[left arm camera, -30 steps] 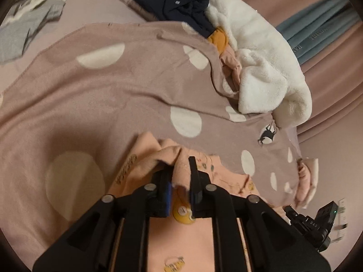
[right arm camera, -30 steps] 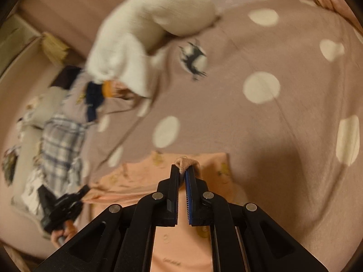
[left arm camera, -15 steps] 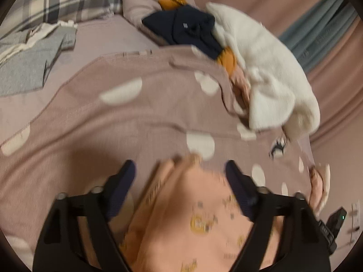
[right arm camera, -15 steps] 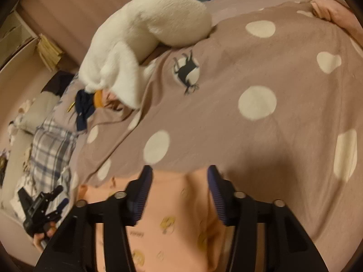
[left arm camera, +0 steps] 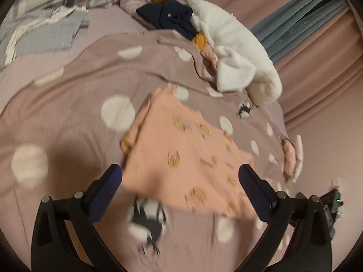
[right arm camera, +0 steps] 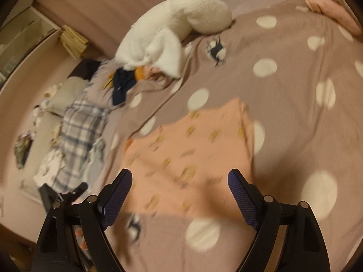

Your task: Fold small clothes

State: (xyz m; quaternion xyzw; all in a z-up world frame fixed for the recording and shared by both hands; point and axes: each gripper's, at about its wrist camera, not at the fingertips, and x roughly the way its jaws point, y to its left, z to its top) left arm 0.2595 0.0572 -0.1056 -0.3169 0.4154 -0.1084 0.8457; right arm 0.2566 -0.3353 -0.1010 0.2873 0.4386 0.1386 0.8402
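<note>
The small peach cotton garment with mustard prints (left arm camera: 188,156) lies folded flat on the mauve blanket with white dots (left arm camera: 68,95). Both the left gripper (left arm camera: 181,181) and right gripper (right arm camera: 180,182) are spread wide, empty, having released the cloth they pinched a second ago

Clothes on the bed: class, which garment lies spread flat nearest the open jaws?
The peach printed garment, flat on the dotted blanket just ahead of both grippers. The white fleece and navy garment are bunched in a far pile.
</note>
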